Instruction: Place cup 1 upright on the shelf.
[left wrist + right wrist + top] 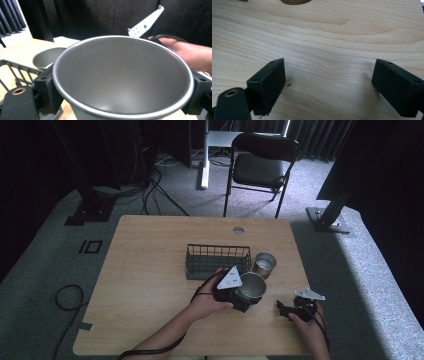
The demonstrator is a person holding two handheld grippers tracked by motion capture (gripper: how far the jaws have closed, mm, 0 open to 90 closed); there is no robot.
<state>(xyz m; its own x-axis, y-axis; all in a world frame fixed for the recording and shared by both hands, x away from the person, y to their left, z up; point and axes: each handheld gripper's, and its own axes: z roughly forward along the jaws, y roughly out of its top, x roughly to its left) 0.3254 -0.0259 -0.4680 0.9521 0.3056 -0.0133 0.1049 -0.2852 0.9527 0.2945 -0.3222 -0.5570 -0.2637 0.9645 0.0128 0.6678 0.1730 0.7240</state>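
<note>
In the high view the left gripper [243,296] sits just below the centre of the frame, clamped on a steel cup [251,287] that it holds over the wooden table [150,270], just below the lower right corner of the wire basket [218,261]; the person's left hand [207,302] wraps the gripper's body from the lower left, and the grey three-cornered plate rides on top; a second steel cup [264,264] stands on the table just right of the basket, close above the held one but apart from it. In the left gripper view the held cup [125,77] takes up most of the frame, its open mouth tilted toward the camera, with one black jaw pressed against its wall at lower left and the other at lower right; the second cup [46,57] shows at middle left behind the basket's wire rim [15,67], and the person's right hand [192,53] shows at the right edge. In the high view the right gripper [286,310] lies at the lower right, held by the right hand [310,322], well apart from the cups; in the right gripper view its jaws stand wide apart over bare wood grain [324,45] with nothing between them.
</note>
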